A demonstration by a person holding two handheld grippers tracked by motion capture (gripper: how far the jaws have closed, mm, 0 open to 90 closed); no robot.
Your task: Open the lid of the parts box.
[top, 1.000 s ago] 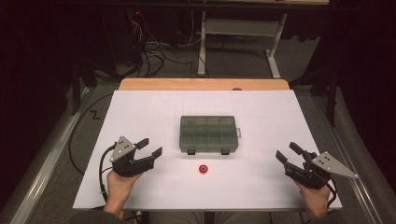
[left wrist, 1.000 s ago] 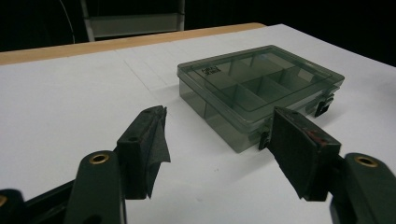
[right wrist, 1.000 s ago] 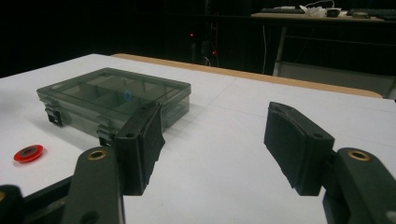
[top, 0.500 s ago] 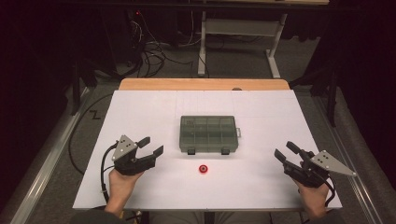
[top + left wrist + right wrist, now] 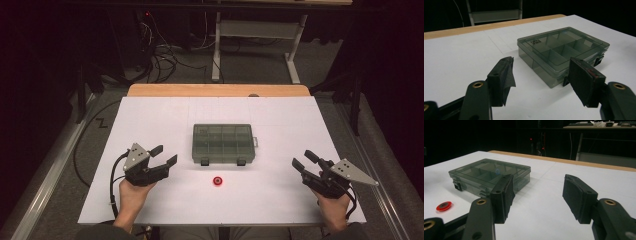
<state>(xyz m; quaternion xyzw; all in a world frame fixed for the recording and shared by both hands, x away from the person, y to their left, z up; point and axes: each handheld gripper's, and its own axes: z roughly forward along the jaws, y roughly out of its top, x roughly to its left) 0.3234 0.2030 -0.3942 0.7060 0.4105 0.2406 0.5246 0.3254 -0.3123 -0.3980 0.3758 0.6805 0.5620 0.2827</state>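
White tabletop; smoky translucent plastic compartment box shut at centre. Left gripper and right gripper rested apart, both agape, empty. Small red ring just before box: likely skidded away under off-centre pinch.

we see each hand carrying a black gripper, the left gripper and the right gripper, each topped by a grey three-cornered plate with small dark holes. brass-coloured rivets sit in the jaw arms, black cables trail behind, and the sleeves are dark grey.
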